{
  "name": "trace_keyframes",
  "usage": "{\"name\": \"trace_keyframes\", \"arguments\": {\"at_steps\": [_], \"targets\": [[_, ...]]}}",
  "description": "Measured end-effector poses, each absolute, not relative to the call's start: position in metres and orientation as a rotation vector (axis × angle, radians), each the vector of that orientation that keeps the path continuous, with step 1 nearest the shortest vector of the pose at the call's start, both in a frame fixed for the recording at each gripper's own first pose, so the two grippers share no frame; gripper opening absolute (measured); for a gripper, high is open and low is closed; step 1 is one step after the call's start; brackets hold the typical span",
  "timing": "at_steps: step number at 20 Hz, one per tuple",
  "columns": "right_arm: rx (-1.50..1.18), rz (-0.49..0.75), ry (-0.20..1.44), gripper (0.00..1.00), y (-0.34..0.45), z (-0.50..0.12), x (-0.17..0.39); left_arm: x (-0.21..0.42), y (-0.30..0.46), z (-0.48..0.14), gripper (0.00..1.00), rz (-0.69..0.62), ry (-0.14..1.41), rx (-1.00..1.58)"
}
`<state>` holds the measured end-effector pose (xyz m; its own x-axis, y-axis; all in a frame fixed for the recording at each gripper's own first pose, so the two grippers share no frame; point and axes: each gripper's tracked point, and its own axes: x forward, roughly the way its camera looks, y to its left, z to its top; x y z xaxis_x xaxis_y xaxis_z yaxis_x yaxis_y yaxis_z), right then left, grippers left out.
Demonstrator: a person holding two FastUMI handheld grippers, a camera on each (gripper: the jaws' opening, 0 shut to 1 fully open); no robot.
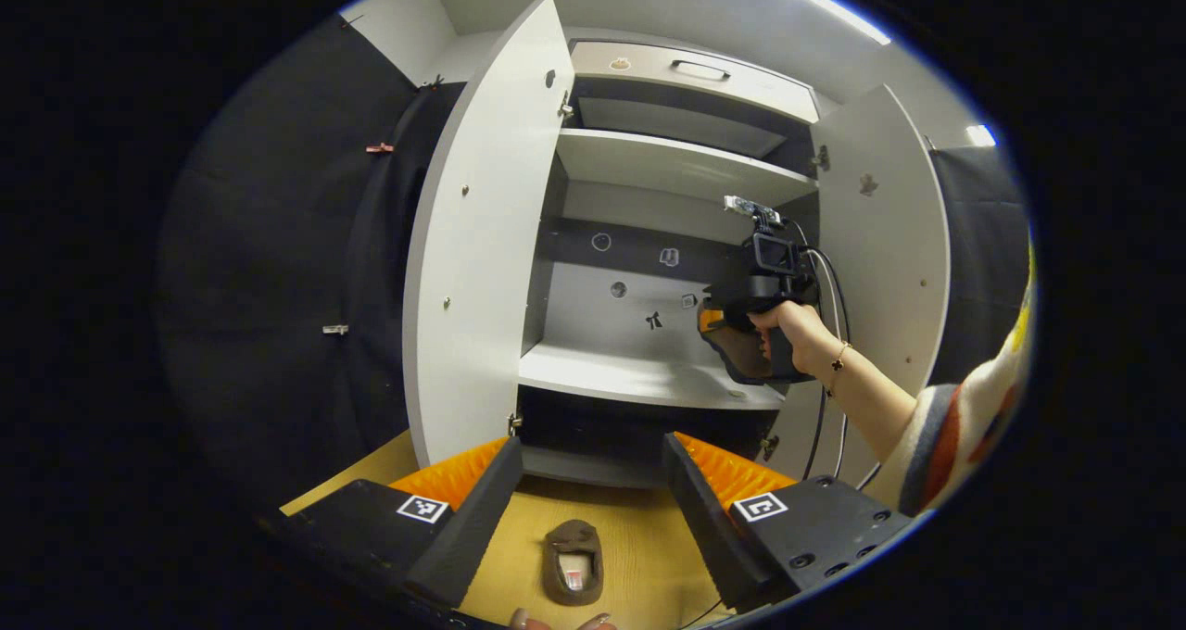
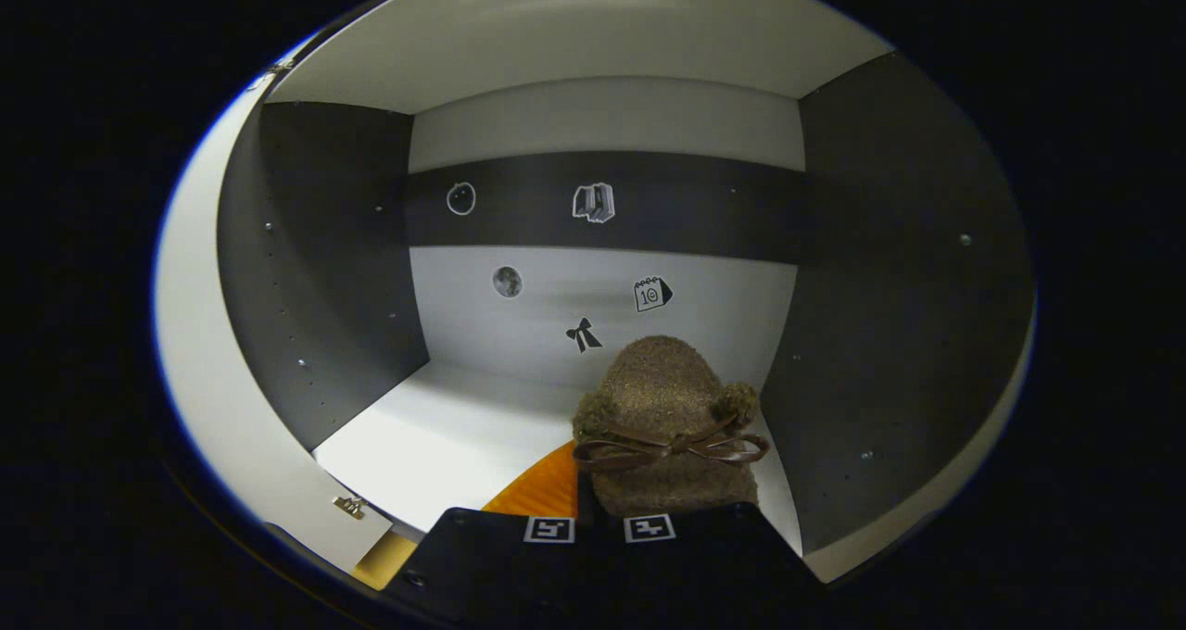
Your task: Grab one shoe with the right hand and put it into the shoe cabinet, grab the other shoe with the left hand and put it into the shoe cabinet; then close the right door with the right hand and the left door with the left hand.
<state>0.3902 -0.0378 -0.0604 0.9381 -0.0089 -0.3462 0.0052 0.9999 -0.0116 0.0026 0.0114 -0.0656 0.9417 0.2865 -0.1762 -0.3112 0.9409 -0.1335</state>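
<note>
We find the shoe cabinet (image 1: 649,204) with both doors open. The right gripper (image 2: 593,510), fingers clamped on a brown shoe (image 2: 665,426), holds it over the middle shelf (image 2: 445,445). The left gripper (image 1: 586,510), fingers apart, hovers above the second shoe (image 1: 573,560) on the floor (image 1: 639,537).

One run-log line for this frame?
right gripper: shut on brown shoe, over shelf | left gripper: open | second shoe: floor | doors open

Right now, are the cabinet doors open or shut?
Open. Left door and right door swing outward, exposing the shelves.
</note>
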Motion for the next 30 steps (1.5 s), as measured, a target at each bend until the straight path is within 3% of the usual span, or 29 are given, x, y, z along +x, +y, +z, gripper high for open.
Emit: {"name": "trace_keyframes", "arguments": {"at_steps": [9,11,12,13,14,15,16,17,21,23,30], "targets": [[0.094,-0.054,0.482,0.06,-0.041,-0.127,0.468,0.021,0.03,-0.071,0.96,0.475,0.203,-0.114],[0.108,-0.074,0.502,0.1,-0.043,-0.134,0.472,0.018,0.037,-0.072,0.96,0.493,0.225,-0.114],[0.12,-0.074,0.508,0.05,-0.044,-0.136,0.473,0.017,0.041,-0.07,0.96,0.5,0.227,-0.113],[0.129,-0.073,0.512,0.17,-0.042,-0.138,0.474,0.017,0.044,-0.068,0.96,0.505,0.225,-0.112],[0.129,-0.069,0.508,0.21,-0.042,-0.134,0.471,0.017,0.046,-0.067,0.96,0.508,0.224,-0.114],[0.124,-0.062,0.509,0.35,-0.041,-0.131,0.467,0.017,0.047,-0.066,0.96,0.51,0.222,-0.117],[0.118,-0.06,0.502,0.36,-0.04,-0.128,0.462,0.017,0.048,-0.065,0.96,0.511,0.218,-0.118],[0.123,-0.043,0.49,0.58,-0.035,-0.124,0.457,0.017,0.047,-0.064,0.96,0.507,0.214,-0.116],[0.094,-0.018,0.468,0.94,-0.023,-0.116,0.429,0.008,0.046,-0.064,0.96,0.484,0.216,-0.078],[0.07,-0.025,0.414,0.99,-0.023,-0.099,0.413,0.001,0.043,-0.062,0.96,0.441,0.207,-0.077],[0.028,-0.035,0.168,0.98,-0.016,-0.017,0.303,-0.024,0.048,-0.076,0.96,0.245,0.192,-0.103]]}}
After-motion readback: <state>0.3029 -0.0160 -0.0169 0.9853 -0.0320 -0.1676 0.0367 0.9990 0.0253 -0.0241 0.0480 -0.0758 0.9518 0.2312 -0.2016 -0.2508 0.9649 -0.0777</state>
